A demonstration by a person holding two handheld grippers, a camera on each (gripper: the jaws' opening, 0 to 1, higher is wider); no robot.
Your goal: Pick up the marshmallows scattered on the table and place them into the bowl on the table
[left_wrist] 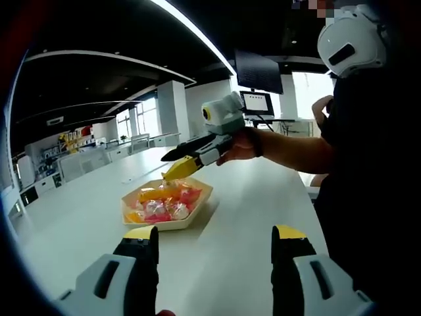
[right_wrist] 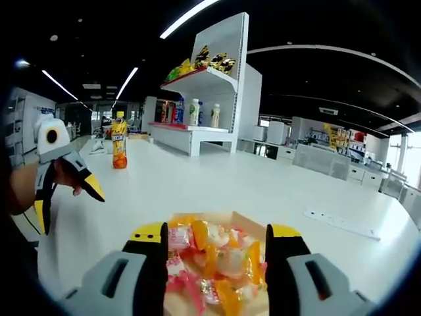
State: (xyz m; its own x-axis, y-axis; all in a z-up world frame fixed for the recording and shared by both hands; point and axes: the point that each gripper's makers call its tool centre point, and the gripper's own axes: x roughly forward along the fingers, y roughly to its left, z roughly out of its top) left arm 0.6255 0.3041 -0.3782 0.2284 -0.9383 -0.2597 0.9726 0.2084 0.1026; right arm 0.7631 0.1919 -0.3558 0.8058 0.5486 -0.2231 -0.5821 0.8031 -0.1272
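- The bowl (left_wrist: 168, 205), a shallow hexagonal one of pale wood, sits on the white surface (left_wrist: 250, 217) and already holds many wrapped marshmallows (left_wrist: 161, 203) in pink, orange and yellow; in the left gripper view it lies at about 11 o'clock from the jaws.
- The right claw (left_wrist: 172, 166) hovers just above the far rim of the bowl; its yellow-tipped jaws look almost together, but I cannot tell whether a sweet is pinched between them.
- In the right gripper view the same bowl (right_wrist: 245, 219) is directly below and between the jaws; the gap seen there is wide and nothing shows in it except the sweets (right_wrist: 217, 253) lying in the bowl; the two views disagree, so I leave the state of this claw undecided.
- The left claw (left_wrist: 215, 237) has its jaws well apart and holds nothing; it hangs over bare surface near the bowl.
- I see no loose marshmallow on the surface in either view; I judge that the task is near its end, at a placing step over the bowl.
- The next move, in my judgement, calls for drawing the right claw up from the bowl and then looking over the surface for any sweet left.
- A drink bottle (right_wrist: 119, 143) stands well apart at 10 o'clock in the right gripper view; a white shelf (right_wrist: 210, 79) with goods is behind it.
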